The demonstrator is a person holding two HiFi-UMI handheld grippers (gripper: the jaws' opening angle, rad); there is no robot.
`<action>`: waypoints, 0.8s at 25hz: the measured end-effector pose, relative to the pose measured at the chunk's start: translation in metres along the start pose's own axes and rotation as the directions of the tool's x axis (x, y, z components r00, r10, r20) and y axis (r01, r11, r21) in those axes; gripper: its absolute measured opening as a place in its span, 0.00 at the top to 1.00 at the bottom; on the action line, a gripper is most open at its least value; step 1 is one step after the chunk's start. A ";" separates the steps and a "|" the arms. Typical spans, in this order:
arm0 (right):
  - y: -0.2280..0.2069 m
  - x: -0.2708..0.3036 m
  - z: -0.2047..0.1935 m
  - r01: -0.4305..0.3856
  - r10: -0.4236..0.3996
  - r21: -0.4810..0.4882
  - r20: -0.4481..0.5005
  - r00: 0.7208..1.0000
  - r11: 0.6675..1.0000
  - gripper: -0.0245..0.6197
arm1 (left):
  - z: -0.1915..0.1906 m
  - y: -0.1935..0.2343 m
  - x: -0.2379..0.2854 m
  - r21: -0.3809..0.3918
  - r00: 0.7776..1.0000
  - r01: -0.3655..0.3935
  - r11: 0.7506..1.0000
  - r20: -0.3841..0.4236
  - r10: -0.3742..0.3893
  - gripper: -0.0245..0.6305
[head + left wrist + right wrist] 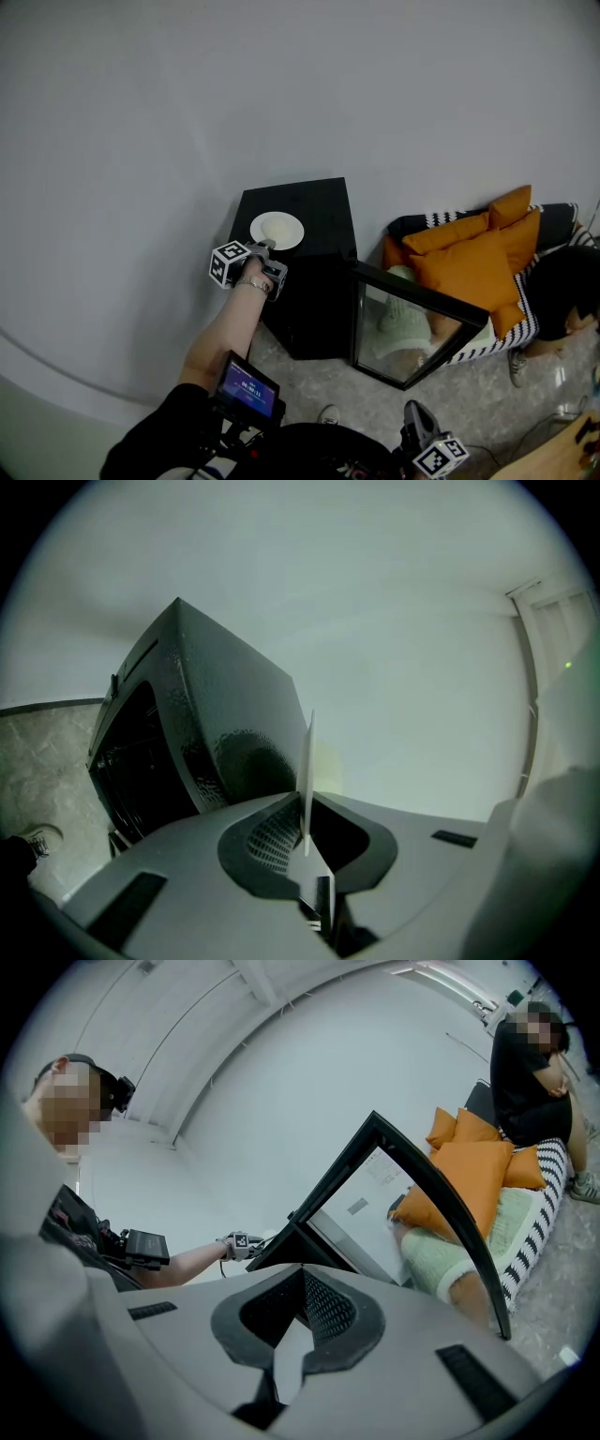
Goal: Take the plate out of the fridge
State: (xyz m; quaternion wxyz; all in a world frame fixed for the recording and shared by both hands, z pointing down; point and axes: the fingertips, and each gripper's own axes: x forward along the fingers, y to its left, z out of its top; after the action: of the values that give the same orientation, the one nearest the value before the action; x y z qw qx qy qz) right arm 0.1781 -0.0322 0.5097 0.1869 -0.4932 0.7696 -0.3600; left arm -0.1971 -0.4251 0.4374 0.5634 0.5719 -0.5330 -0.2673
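Already the plate [278,229] was out of the fridge [314,281] and lay flat over the fridge's black top, at its far left part. You could not tell from the views whether it rested on that top or hung just above it.

Your left gripper [267,253] reached to the plate from the near side. Its jaws were closed on the plate's near rim. In the left gripper view the rim ran edge-on as a thin white line between the two pads, and both pads pressed on it.

Your right gripper [301,1286] was low at the near right, well apart from the fridge. Its jaws were together and had nothing between them.

The fridge stood against the white wall [281,84]. Its glass door [412,314] was swung open to the right. Right of the door were orange cushions [473,262] on a striped sofa [530,323], and a second person [525,1063] sat at the sofa's far right end.
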 end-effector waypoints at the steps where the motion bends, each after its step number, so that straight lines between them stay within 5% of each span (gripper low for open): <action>1: 0.000 0.000 -0.001 0.000 0.000 0.002 0.004 1.000 1.000 0.97 | 0.000 0.000 0.001 0.006 1.000 -0.006 1.000 -0.001 0.006 0.93; 13: -0.003 0.001 -0.007 0.002 -0.003 0.033 0.027 1.000 0.999 0.97 | 0.004 -0.001 0.010 0.186 0.993 -0.111 0.976 -0.024 0.117 0.87; 20: -0.007 0.000 -0.006 -0.003 0.001 0.059 0.031 1.000 0.998 0.97 | -0.005 -0.022 0.012 0.421 0.981 -0.102 0.902 -0.109 0.161 0.68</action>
State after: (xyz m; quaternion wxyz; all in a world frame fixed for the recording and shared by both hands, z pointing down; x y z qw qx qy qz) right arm 0.1784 -0.0315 0.5190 0.2136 -0.4921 0.7562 -0.3746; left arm -0.1820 -0.4382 0.4213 0.4828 0.6581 -0.5736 -0.0688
